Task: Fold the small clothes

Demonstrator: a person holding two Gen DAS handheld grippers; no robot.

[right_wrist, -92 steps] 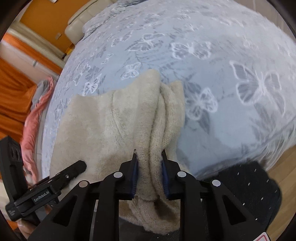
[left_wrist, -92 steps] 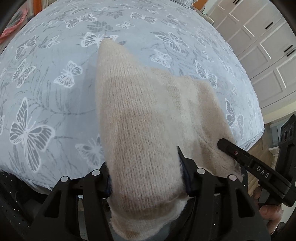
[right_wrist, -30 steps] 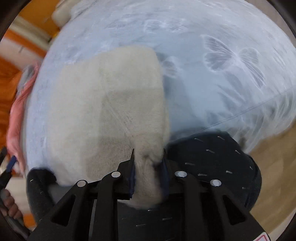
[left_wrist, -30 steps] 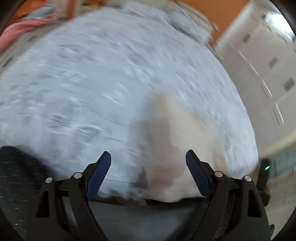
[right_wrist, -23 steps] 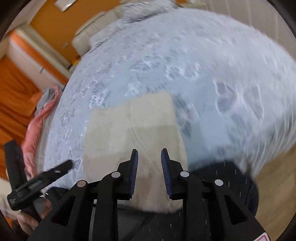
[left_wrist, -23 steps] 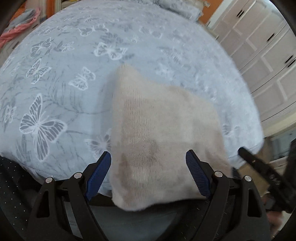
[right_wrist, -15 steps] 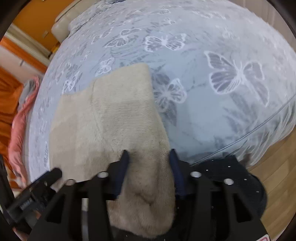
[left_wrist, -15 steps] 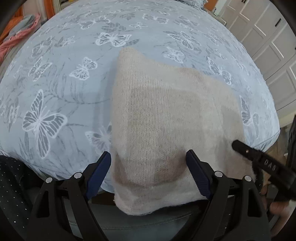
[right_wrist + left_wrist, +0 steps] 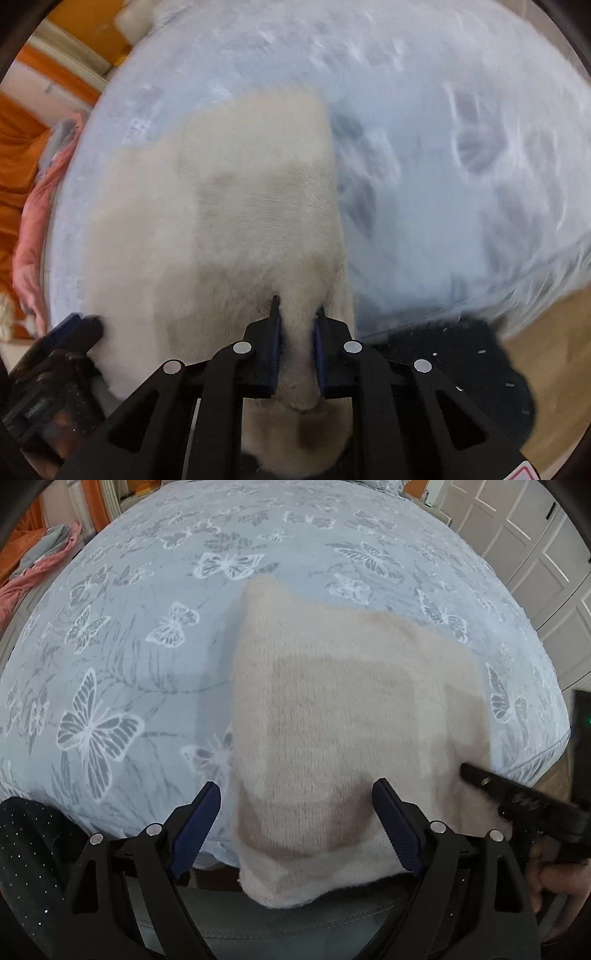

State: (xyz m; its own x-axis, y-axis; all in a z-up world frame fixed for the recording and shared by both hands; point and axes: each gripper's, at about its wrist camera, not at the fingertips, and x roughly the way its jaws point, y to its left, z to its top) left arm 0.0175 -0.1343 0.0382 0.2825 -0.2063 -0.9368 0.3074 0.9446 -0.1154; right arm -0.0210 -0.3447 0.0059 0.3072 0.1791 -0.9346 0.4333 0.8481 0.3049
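A beige knit garment [image 9: 351, 709] lies flat on the blue butterfly bedspread [image 9: 129, 646], its near edge hanging over the bed's front. My left gripper [image 9: 297, 812] stands open and wide over the garment's near left corner; the cloth sits between the fingers and there is a gap at the left pad. In the blurred right wrist view, my right gripper [image 9: 297, 321] has its jaws closing on a pinched fold at the near right edge of the garment [image 9: 221, 206], and the pads press the cloth. The right gripper [image 9: 517, 801] also shows at the garment's right side.
A pink cloth [image 9: 37, 572] lies beyond the bed at the left, near orange curtains [image 9: 14, 158]. White cabinet doors [image 9: 535, 535] stand at the right. A person's dark speckled clothing [image 9: 461, 362] is at the bed's front edge, beside wood floor [image 9: 554, 350].
My left gripper let go of the garment and came down over its near left corner. My right gripper opened, then closed again on the near right edge.
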